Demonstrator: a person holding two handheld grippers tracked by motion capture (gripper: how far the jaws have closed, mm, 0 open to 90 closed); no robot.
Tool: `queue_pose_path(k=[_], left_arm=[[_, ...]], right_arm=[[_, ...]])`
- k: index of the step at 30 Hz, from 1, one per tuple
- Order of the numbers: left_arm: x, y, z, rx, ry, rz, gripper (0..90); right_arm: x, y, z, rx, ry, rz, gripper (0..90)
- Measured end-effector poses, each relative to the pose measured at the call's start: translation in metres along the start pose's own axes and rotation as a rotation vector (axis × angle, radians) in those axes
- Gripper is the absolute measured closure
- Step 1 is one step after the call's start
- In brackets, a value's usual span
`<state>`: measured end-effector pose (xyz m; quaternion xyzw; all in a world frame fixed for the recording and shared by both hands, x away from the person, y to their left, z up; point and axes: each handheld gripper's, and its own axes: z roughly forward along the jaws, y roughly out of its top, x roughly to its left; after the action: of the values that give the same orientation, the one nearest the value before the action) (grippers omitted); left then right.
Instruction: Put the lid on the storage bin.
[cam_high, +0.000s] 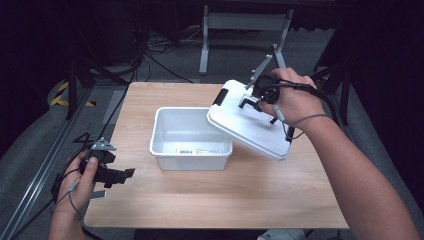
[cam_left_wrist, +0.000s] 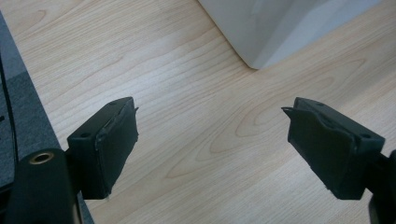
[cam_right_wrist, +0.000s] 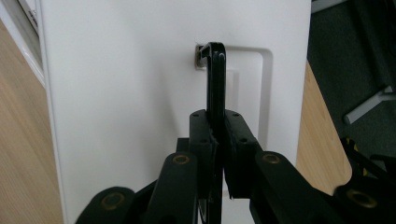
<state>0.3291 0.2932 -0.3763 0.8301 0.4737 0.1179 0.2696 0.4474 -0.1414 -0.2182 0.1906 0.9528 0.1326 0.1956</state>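
Observation:
An empty white bin (cam_high: 191, 138) sits mid-table, with a label on its front wall. Its white lid (cam_high: 248, 121) hangs tilted over the bin's right rim, held up by my right gripper (cam_high: 253, 99). In the right gripper view that gripper (cam_right_wrist: 216, 135) is shut on the lid's black handle (cam_right_wrist: 215, 79), which stands up from a recess in the lid (cam_right_wrist: 126, 93). My left gripper (cam_high: 127, 173) rests at the table's front left, apart from the bin. In the left gripper view it (cam_left_wrist: 212, 135) stands open over bare wood, a bin corner (cam_left_wrist: 261, 32) ahead.
The wooden table (cam_high: 215, 195) has free room in front of the bin and at its left. A black latch (cam_high: 220, 96) sits on the lid's far end. Cables and a metal frame (cam_high: 240, 25) lie on the floor beyond the table.

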Motion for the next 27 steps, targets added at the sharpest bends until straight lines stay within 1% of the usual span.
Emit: queue_pose_path(k=[1, 2, 3, 5, 6, 7, 13, 14, 15, 16, 17, 18, 19, 20, 21, 22, 23, 26, 27], left_arm=[[0.0, 0.0, 0.0, 0.0, 0.0, 0.0, 16.5], [0.0, 0.0, 0.0, 0.009, 0.002, 0.0, 16.5], [0.0, 0.0, 0.0, 0.009, 0.002, 0.0, 16.4], [0.0, 0.0, 0.001, 0.007, 0.002, 0.006, 16.5], [-0.002, 0.0, 0.002, 0.013, 0.001, 0.004, 16.5], [-0.002, 0.0, 0.002, 0.019, -0.002, 0.005, 16.4], [-0.006, -0.005, 0.002, 0.026, -0.001, 0.018, 16.5], [-0.006, -0.006, 0.001, 0.025, -0.003, 0.012, 16.5], [-0.006, -0.006, 0.001, 0.025, -0.003, 0.012, 16.4], [-0.006, -0.008, 0.0, 0.026, 0.004, 0.007, 16.4], [-0.007, -0.01, -0.001, 0.026, 0.008, 0.001, 16.4], [-0.007, -0.01, -0.001, 0.026, 0.008, 0.001, 16.5], [-0.006, -0.011, -0.002, 0.027, 0.015, 0.004, 16.4], [-0.007, -0.012, -0.002, 0.028, 0.011, 0.001, 16.4], [-0.007, -0.014, -0.002, 0.032, 0.017, 0.002, 16.5], [-0.008, -0.015, -0.002, 0.032, 0.014, -0.001, 16.5], [-0.008, -0.015, -0.002, 0.032, 0.014, -0.001, 16.4], [-0.009, -0.017, -0.003, 0.033, 0.013, -0.003, 16.4], [-0.009, -0.017, -0.003, 0.033, 0.013, -0.003, 16.5]], right_arm=[[0.0, 0.0, 0.0, 0.0, 0.0, 0.0, 83.8], [0.002, 0.008, -0.001, 0.002, 0.0, -0.022, 83.8], [0.002, 0.008, -0.001, 0.002, 0.0, -0.022, 83.8], [0.005, 0.016, -0.001, -0.002, 0.0, -0.043, 83.9], [0.006, 0.019, -0.001, -0.004, -0.001, -0.049, 83.9], [0.008, 0.023, -0.001, -0.008, 0.002, -0.062, 83.9], [0.015, 0.046, 0.003, -0.024, 0.018, -0.103, 84.1], [0.016, 0.05, 0.003, -0.028, 0.021, -0.11, 84.1], [0.016, 0.05, 0.003, -0.028, 0.021, -0.11, 84.1], [0.017, 0.053, 0.004, -0.028, 0.022, -0.109, 84.2], [0.019, 0.06, 0.004, -0.032, 0.025, -0.124, 84.2], [0.019, 0.06, 0.004, -0.032, 0.025, -0.124, 84.2], [0.021, 0.067, 0.005, -0.041, 0.031, -0.132, 84.3], [0.022, 0.07, 0.005, -0.043, 0.032, -0.141, 84.3], [0.023, 0.073, 0.006, -0.044, 0.036, -0.148, 84.3], [0.025, 0.077, 0.007, -0.05, 0.037, -0.155, 84.4], [0.025, 0.077, 0.007, -0.05, 0.037, -0.155, 84.4], [0.031, 0.09, 0.01, -0.059, 0.043, -0.191, 84.4], [0.031, 0.09, 0.01, -0.059, 0.043, -0.191, 84.4]])
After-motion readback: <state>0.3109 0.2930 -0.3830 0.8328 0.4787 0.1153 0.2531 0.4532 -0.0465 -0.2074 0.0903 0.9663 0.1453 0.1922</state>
